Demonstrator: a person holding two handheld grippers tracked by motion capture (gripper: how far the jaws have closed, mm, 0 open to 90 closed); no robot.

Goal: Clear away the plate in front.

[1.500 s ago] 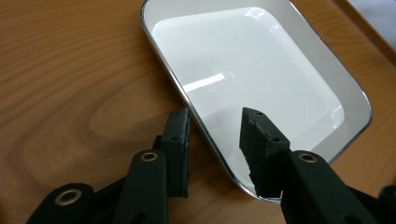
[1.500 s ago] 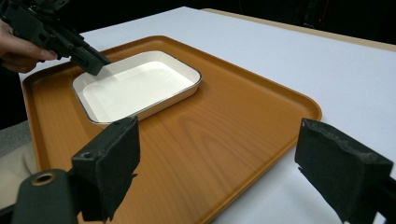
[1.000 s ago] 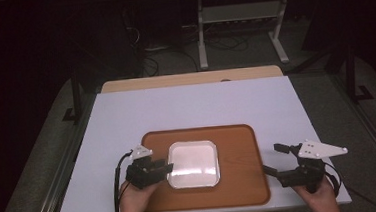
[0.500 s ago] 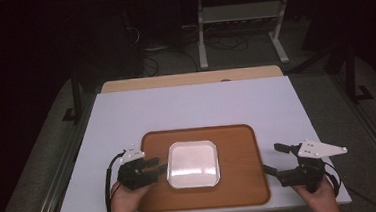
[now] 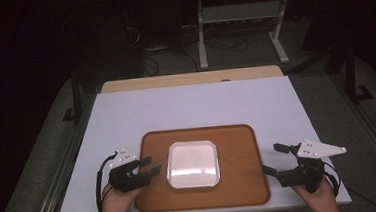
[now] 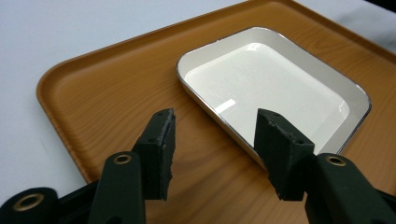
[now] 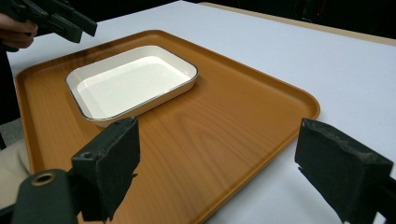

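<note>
A brown wood-grain tray (image 5: 239, 152) lies near the front of the table, with an empty white rectangular dish (image 5: 192, 164) at its middle. My left gripper (image 5: 151, 165) hovers over the tray's left edge, just left of the dish and apart from it. Its jaws have just been opening and hold nothing. In the left gripper view the left gripper (image 6: 215, 126) points at the dish (image 6: 266, 79) on the tray (image 6: 102, 93). My right gripper (image 5: 270, 159) stands wide open at the tray's right edge. In the right gripper view the right gripper (image 7: 219, 140) straddles the tray's rim (image 7: 303, 100), and the dish (image 7: 130, 79) lies beyond.
The white tabletop (image 5: 201, 105) stretches behind and beside the tray, with a wooden strip (image 5: 189, 79) along its far edge. A metal stand (image 5: 240, 27) and cables sit on the dark floor beyond. The left hand and its gripper (image 7: 60, 21) appear far off in the right gripper view.
My left gripper has drawn back to the left from the dish's left edge and its jaws have spread. The dish, the tray and the right gripper have not moved.
</note>
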